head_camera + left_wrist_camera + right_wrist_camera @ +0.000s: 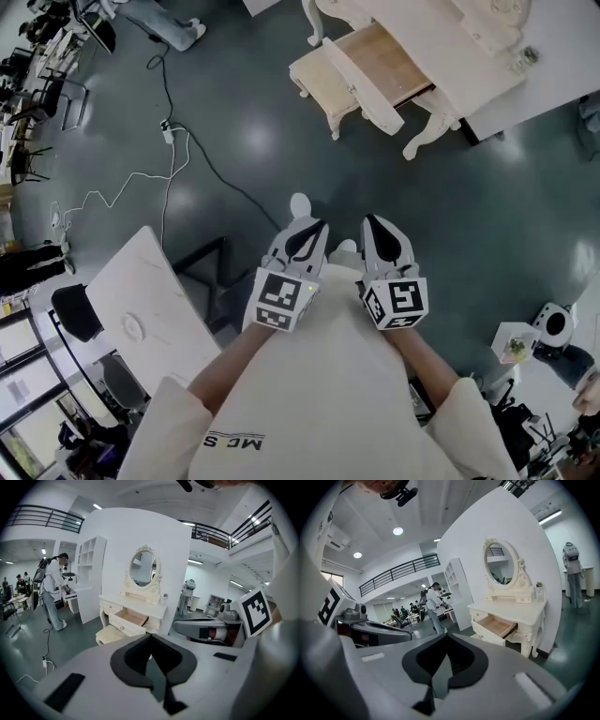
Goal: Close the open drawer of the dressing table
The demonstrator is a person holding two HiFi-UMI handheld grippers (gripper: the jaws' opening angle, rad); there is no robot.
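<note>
Drawer point(382, 61) of the dressing table point(445, 28) is pulled out, far from you. Your left tongs point(314, 228) and right tongs point(373, 223) are squeezed together, empty.

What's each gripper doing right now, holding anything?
Left gripper: closed, jaws together, holding nothing.
Right gripper: closed, jaws together, holding nothing.

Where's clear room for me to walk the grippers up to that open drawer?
Bare floor lies open between the left gripper, the right gripper and the drawer front. The stool crowds the drawer's left side; cables trail further left, and a white table stands at lower left.
</note>
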